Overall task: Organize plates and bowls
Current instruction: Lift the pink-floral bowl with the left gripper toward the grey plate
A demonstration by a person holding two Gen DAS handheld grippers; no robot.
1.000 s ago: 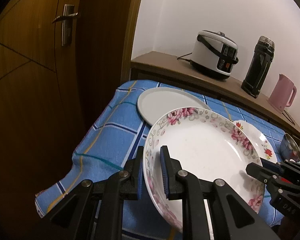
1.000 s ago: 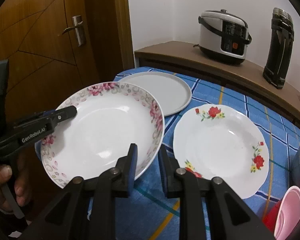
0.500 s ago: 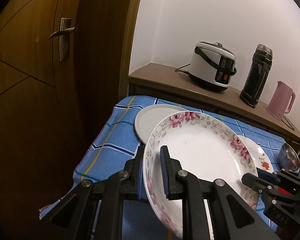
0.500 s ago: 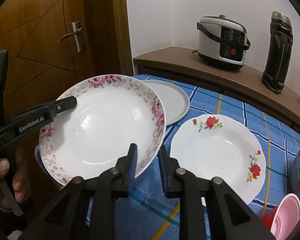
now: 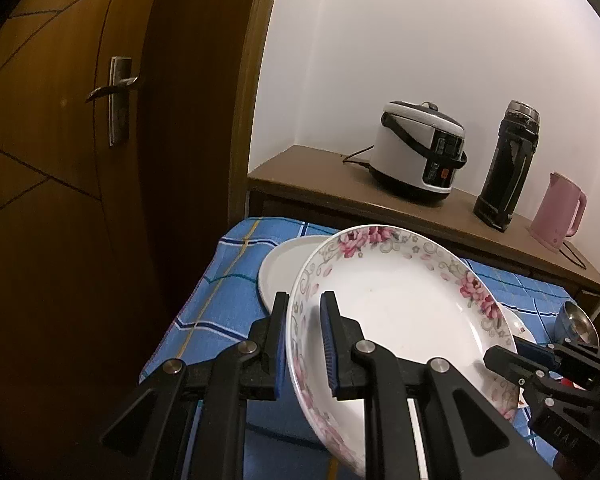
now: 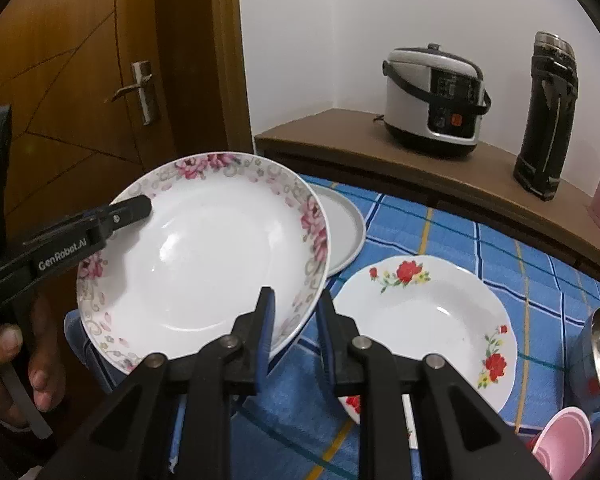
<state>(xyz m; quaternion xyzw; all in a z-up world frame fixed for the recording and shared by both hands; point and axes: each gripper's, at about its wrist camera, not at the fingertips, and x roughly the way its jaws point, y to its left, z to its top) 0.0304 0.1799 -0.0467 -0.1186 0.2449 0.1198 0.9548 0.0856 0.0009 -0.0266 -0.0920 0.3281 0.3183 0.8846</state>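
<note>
Left gripper (image 5: 304, 340) is clamping the pink-flowered plate (image 6: 204, 256) by its rim, holding it tilted above the surface (image 6: 452, 232). Right gripper (image 6: 294, 336) is pinching the opposite rim, beside the red-flowered plate (image 6: 428, 320).

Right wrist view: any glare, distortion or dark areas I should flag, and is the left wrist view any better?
Right wrist view: small glare spots on the pink-flowered white plate, fisheye bending of the brown wooden counter, black corners. Left wrist view: same vignette, the brown wooden door dim, the white wall bright, the plate sharp.
</note>
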